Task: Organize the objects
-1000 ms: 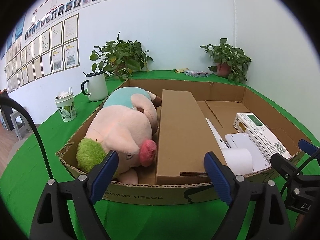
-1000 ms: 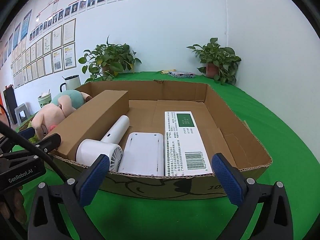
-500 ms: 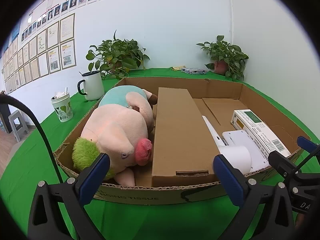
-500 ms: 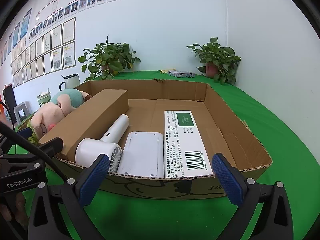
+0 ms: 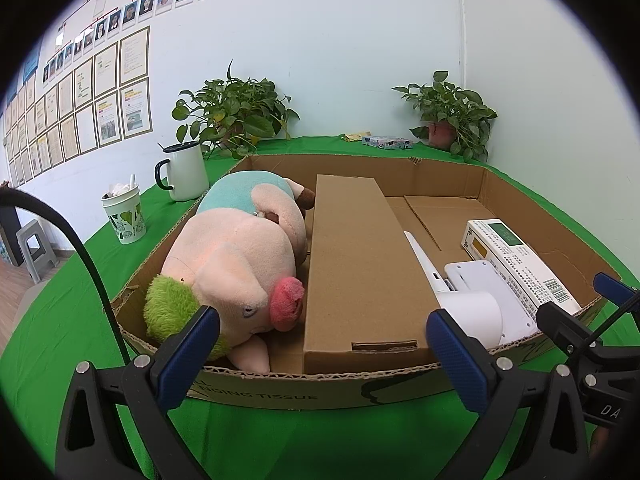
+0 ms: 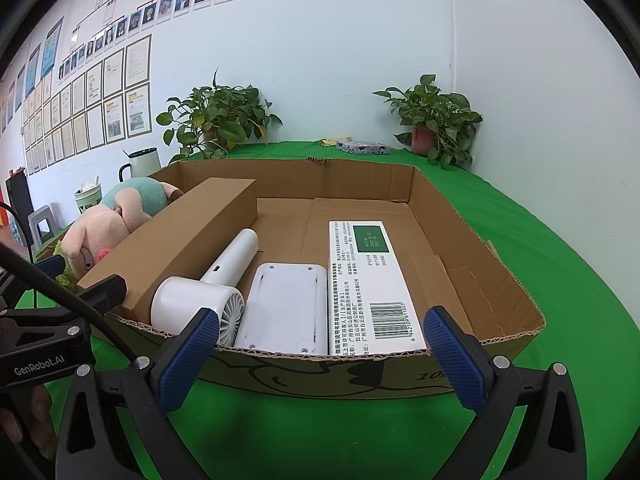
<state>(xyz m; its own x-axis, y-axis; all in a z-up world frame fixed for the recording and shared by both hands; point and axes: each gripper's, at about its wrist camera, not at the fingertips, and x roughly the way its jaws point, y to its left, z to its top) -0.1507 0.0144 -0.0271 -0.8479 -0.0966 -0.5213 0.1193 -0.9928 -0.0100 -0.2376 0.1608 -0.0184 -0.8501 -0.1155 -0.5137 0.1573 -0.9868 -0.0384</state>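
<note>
A: Both claws are seen released and empty. The left gripper (image 5: 320, 344) is held just short of the near wall of the cardboard tray (image 5: 280, 388), its jaws spread wide; the right gripper (image 6: 320, 344) is held the same way, nothing between its pads.

B: Risks first. With the fingers parked that close to the rim, the corrugated edge could be caught if either claw is pushed forward low, and the light tray might be shoved across the green cloth (image 6: 560, 240).

A: The plush pig (image 5: 236, 264) is wedged at nine o'clock against the long brown box (image 5: 356, 264). If it is tugged out, the box could be dragged with it.

B: Contents now. From the right wrist view, four things are packed side by side: the brown box at ten o'clock, the white hair dryer (image 6: 216, 284) beside it, the white flat device (image 6: 286, 304) touching the dryer's head, and the white barcoded carton (image 6: 370, 284) at one o'clock. The tray's right part is left bare.

A: The round dryer is judged likely to roll if the flat device is lifted away.

B: Outside the tray, a white mug (image 5: 184, 172) and a paper cup (image 5: 124, 212) are noted at ten o'clock, well apart. It is judged that sorting is nearly done.
</note>
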